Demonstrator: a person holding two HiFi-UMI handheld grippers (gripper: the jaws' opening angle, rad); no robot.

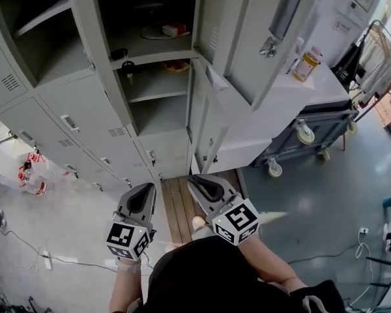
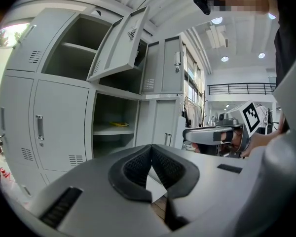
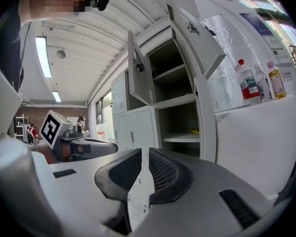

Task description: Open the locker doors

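1. The lockers (image 1: 85,103) stand upright ahead of the person, and the head view looks steeply down their front. Each door is a tall panel with its long axis vertical.
2. In the middle column the doors are swung out towards the person. The upper door (image 1: 247,38) juts well out from the front, showing the face that carries its handle (image 1: 283,12). The lower door (image 1: 202,119) stands edge-on below it.
3. The open compartments show bare shelves, and a small yellow thing (image 1: 176,65) lies on one of them. A key (image 1: 126,64) hangs at the post between two columns.
4. The doors in the left column (image 1: 78,119) are flat and closed.
5. The left gripper (image 2: 151,147) is held low in front of the body, pointing at the foot of the lockers and well short of them. Its jaws meet at the tips with nothing between them.
6. The right gripper (image 3: 144,152) sits just beside it, aimed the same way – its jaws are nearly together with a thin slit between the pads, and they hold nothing.
7. A wheeled cart (image 1: 313,122) stands to the right of the lockers, with a bottle (image 1: 306,64) on top.
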